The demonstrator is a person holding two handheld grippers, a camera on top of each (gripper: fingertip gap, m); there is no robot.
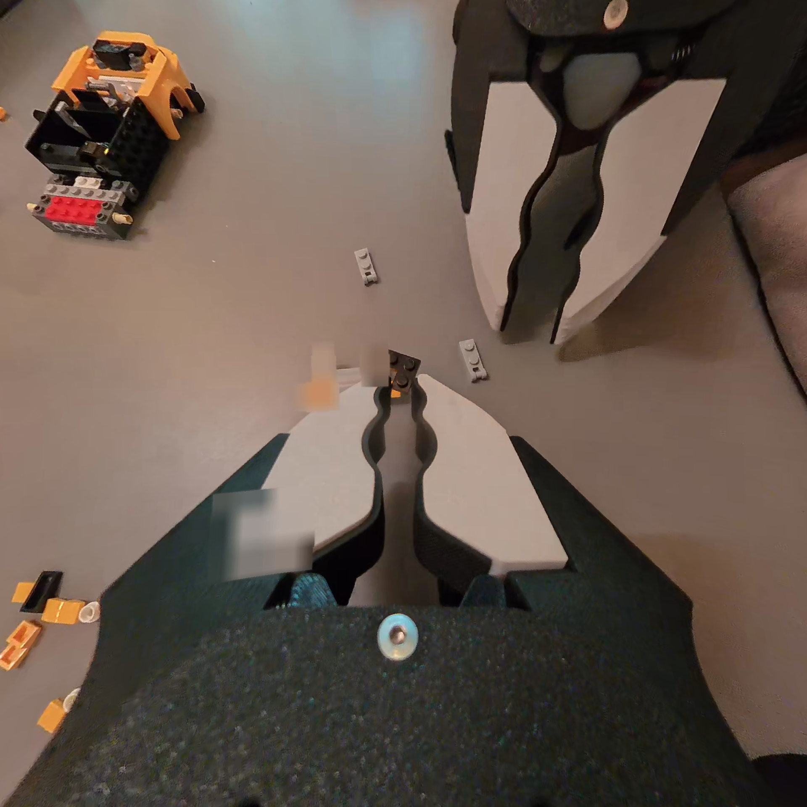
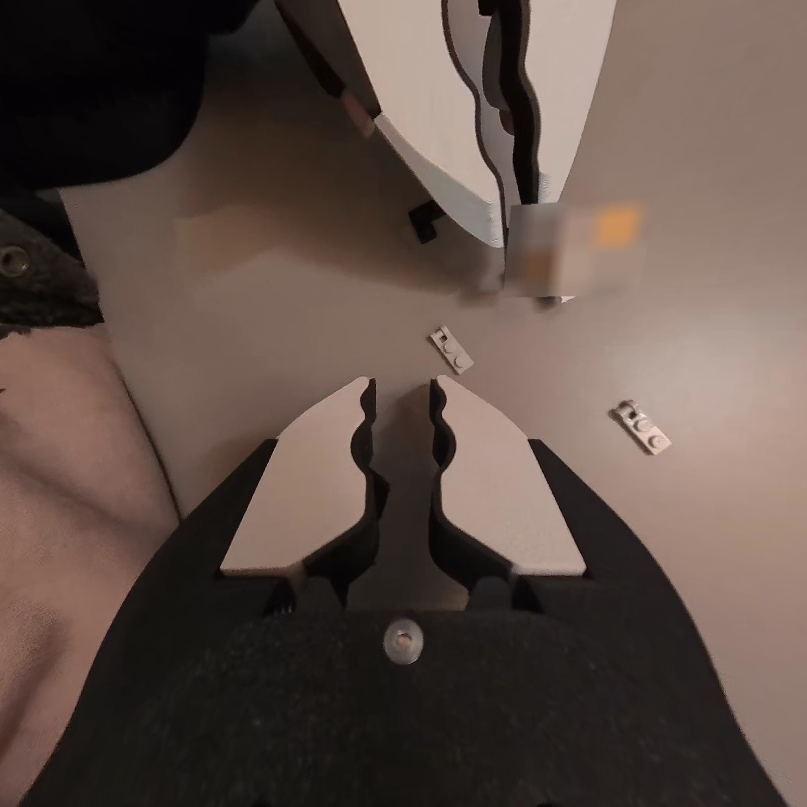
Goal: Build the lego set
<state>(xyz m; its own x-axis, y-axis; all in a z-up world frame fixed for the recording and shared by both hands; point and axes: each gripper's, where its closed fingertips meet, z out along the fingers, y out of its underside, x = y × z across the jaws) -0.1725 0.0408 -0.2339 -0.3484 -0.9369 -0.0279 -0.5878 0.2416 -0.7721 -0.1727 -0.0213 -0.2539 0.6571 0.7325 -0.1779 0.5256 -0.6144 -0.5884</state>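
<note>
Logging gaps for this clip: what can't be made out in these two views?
- Left wrist view: the small piece in the left gripper; mosaic patches and the fingers cover most of it.
- Right wrist view: the same piece lies under a mosaic patch.
- Right wrist view: small black part, half behind the left gripper's finger.
- Left wrist view: orange pieces, cut by the frame's edge.

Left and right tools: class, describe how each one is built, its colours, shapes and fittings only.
Both match. The left tool has a speckled black body with a silver screw at its centre, and two broad fingers, pale on the flat faces and tapering to tips, with wavy black inner edges. The right tool is built the same; a small spring shows at its finger base.
</note>
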